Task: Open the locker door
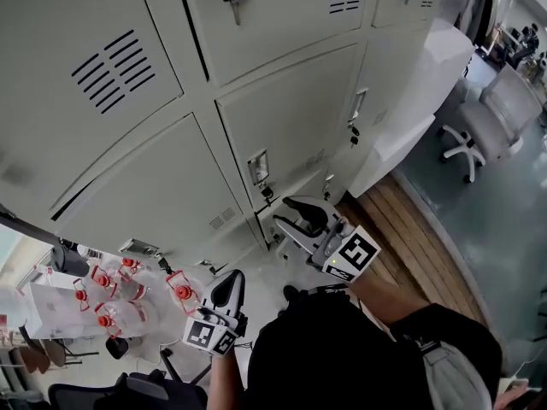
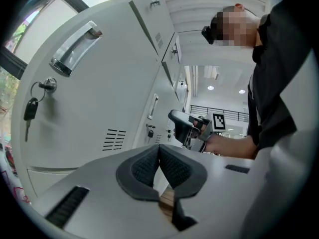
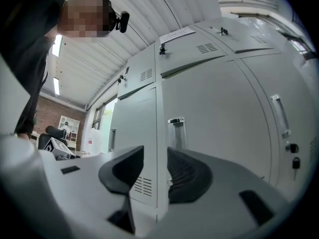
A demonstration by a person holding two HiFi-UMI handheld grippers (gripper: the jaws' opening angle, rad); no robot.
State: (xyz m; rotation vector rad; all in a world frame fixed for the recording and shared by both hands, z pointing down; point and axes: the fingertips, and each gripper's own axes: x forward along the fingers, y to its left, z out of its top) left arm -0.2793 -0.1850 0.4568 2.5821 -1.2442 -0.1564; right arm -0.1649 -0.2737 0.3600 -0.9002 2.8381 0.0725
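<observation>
Right gripper view shows the right tongs (image 3: 155, 158) released and empty, their gap lined up with the handle (image 3: 176, 133) of the locker door (image 3: 219, 113) just ahead, seemingly ready to pull it, while the left tongs (image 2: 158, 151) hang clenched on nothing, farther from that door.

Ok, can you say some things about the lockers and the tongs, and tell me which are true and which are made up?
1. The left tongs are shut. True.
2. The right tongs are squeezing a key. False: they are open and grip nothing.
3. A key hangs from a locker's lock. True.
4. The lockers are bright red. False: they are pale grey.
5. A pale office chair stands on the floor near the lockers. True.
</observation>
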